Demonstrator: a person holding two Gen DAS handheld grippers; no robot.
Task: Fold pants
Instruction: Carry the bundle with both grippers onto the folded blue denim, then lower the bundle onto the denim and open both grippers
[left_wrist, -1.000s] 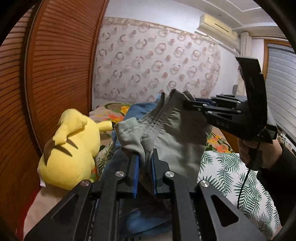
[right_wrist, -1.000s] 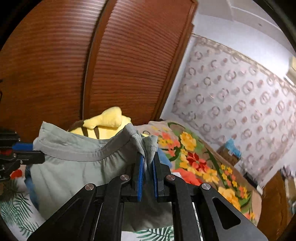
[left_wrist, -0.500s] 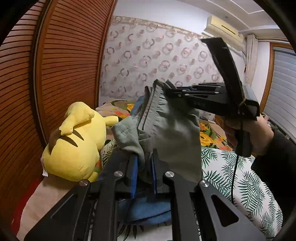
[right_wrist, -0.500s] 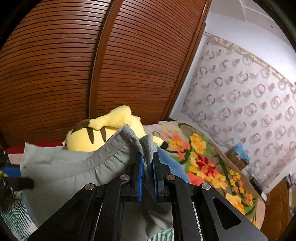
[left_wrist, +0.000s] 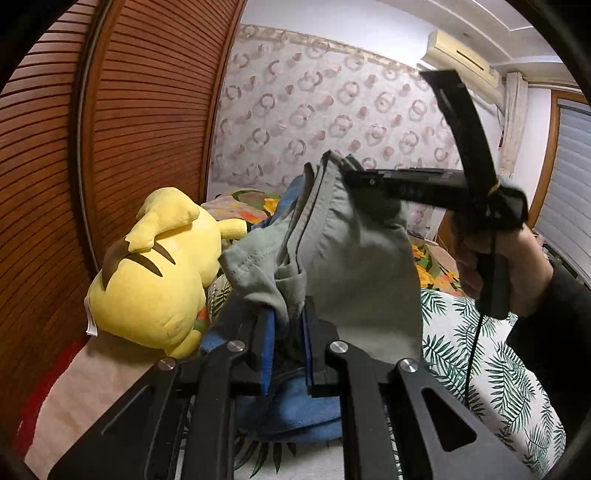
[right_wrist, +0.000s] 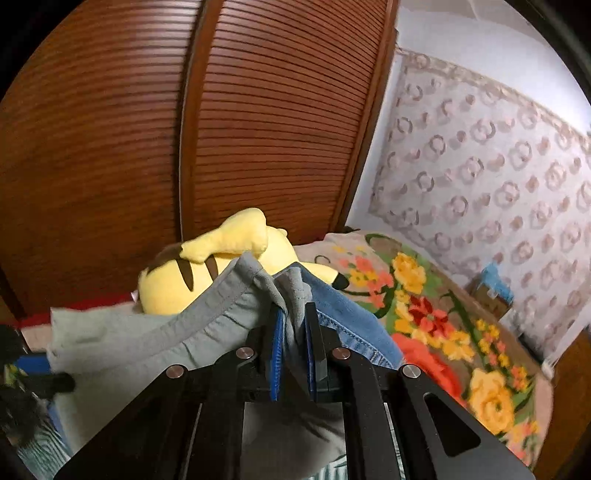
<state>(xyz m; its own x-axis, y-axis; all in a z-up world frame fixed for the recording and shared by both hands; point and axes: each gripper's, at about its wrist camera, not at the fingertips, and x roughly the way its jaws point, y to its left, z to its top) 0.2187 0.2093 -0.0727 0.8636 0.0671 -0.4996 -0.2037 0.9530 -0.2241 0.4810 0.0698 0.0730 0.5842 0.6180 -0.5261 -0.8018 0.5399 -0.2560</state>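
My left hand-held gripper (left_wrist: 288, 332) was pinching one corner of the soft grey-green cloth pants (left_wrist: 354, 266) tight between its blue pads. My right hand-held gripper (right_wrist: 293, 332) was pinching the other corner of the stretchy top band the same way. In the left view I could see my right hand (left_wrist: 491, 266) lifting that gripper up high, so the pants hung in the air between the two grippers. They were not lying flat on anything.

Just under the pants lay some blue denim jeans (left_wrist: 295, 410) in a bunch on the bed. The bed had a white sheet with green leaves (left_wrist: 491, 354) on it. Beside the jeans sat a fat yellow plush toy with brown stripes (left_wrist: 159, 280). A bit farther back was a blanket with big bright flowers (right_wrist: 436, 295). Behind it all stood the brown wooden slat doors (right_wrist: 258, 129) and a wall with pink ring shapes (left_wrist: 314, 107).

I think the job had only just begun. The pants were held up, but I saw no neat fold in them. They had to be laid down and folded over.
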